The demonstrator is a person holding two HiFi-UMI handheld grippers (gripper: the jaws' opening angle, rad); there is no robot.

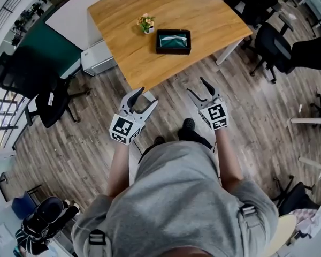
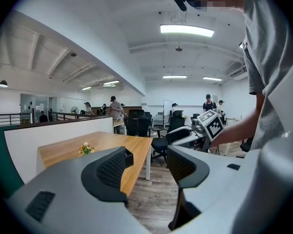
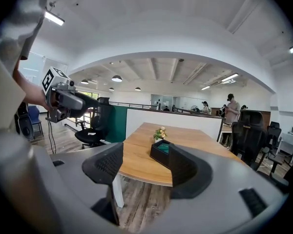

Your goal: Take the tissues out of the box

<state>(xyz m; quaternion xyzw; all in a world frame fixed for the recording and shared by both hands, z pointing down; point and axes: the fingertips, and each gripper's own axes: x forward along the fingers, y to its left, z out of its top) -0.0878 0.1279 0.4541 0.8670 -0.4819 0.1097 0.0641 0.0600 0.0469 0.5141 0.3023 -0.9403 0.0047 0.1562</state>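
Tissue box (image 1: 173, 42): a low, black, rectangular box with an open top. It sits on the wooden table (image 1: 150, 9), toward the edge nearest the person. Its inside shows teal-green with a pale streak across it in the head view. Whether that is loose tissues or a pack cannot be told from here. In the right gripper view the box (image 3: 162, 153) shows plain dark walls and a strip of the same green at its top. A small pot of flowers (image 1: 146, 23) stands just beside the box, at its left in the head view, apart from it.

Both claws hang over the wood floor (image 1: 257, 106), short of the table's near edge and well apart from the box. The left claw (image 1: 148, 96) has its 2 jaws spread wide. In its own view the left claw (image 2: 146, 167) has nothing between the ribbed pads, only the floor and the table's corner beyond them. Its left jaw covers most of the box there.

The right claw (image 1: 196, 85) is also spread wide. In its own view the right claw (image 3: 144, 167) holds nothing and touches nothing. The box and the flowers (image 3: 159, 133) show in the gap between its jaws, far off on the table. Each claw points slightly downward toward the table, and the 2 are level with each other, 1 at each side of the person's body.
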